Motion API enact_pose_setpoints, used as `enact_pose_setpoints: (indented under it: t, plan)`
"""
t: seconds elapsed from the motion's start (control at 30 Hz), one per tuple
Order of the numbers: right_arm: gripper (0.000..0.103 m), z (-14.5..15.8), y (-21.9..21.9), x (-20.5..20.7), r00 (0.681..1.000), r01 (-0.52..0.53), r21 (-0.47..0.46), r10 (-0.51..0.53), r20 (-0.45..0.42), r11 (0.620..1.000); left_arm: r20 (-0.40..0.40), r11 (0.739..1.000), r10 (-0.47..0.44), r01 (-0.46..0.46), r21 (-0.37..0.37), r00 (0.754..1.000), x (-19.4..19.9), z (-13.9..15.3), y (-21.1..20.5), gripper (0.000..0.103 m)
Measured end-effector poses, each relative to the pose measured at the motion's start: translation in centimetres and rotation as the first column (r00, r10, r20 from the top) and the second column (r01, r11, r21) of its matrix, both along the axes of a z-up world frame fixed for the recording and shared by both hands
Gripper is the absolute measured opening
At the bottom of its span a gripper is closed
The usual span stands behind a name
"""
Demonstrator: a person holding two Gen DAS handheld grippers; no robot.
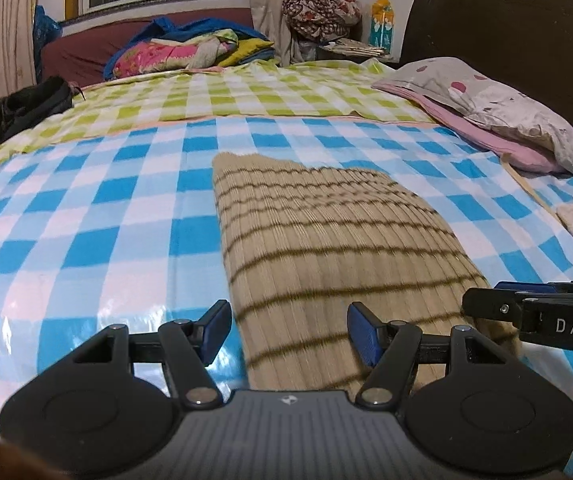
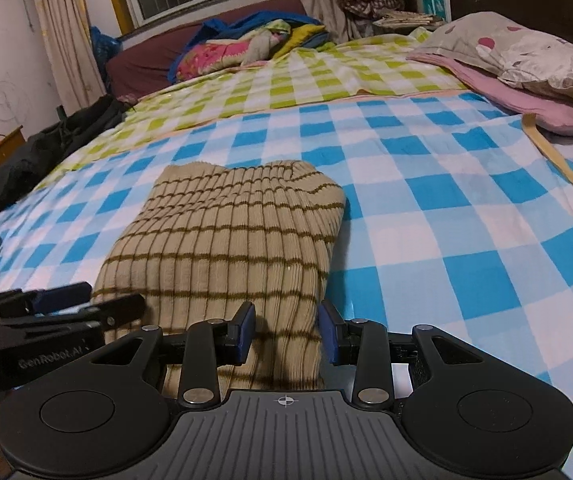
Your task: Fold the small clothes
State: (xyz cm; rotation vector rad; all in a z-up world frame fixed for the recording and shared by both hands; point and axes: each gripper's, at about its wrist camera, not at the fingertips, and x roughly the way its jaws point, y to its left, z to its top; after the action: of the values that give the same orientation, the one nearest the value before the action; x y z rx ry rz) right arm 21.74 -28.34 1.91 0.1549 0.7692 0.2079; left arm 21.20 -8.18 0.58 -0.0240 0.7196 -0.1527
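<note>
From the left wrist, the left gripper [image 1: 289,330] hovers with fingers spread over the striped knit top's [image 1: 326,248] near edge on the bed [image 1: 86,208].

From the right wrist, the right gripper [image 2: 286,330] has fingers spread astride the near hem, not pinching; closing now could catch one layer and undo the fold.

Sweater [image 2: 222,248] lies mid-bed on sheet [image 2: 466,208]; pillows [image 2: 526,68] behind at right; clothes pile [image 2: 246,44] far behind.
</note>
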Motion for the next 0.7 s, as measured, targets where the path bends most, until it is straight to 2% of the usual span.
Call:
enact_pose_setpoints:
  t: [0.37, 0.47, 0.7]
  plan:
    - [0.035, -0.3, 0.2, -2.7, 0.999, -0.001, -0.025, 0.0, -0.041, 1.0, -0.027, 0.999, -0.006, 0.005, -0.032, 1.0, -2.6, -0.3, -0.3, 0.07]
    - [0.035, -0.3, 0.5, -3.4, 0.999, -0.009, -0.033, 0.008, -0.046, 0.999, -0.032, 0.999, -0.008, 0.006, -0.037, 0.999, -3.3, -0.3, -0.4, 0.075]
    - [0.039, 0.0, 0.8, -5.5, 0.999, -0.018, -0.044, 0.016, -0.043, 0.999, -0.037, 0.999, -0.013, 0.012, -0.037, 0.999, -5.1, -0.3, -0.6, 0.077]
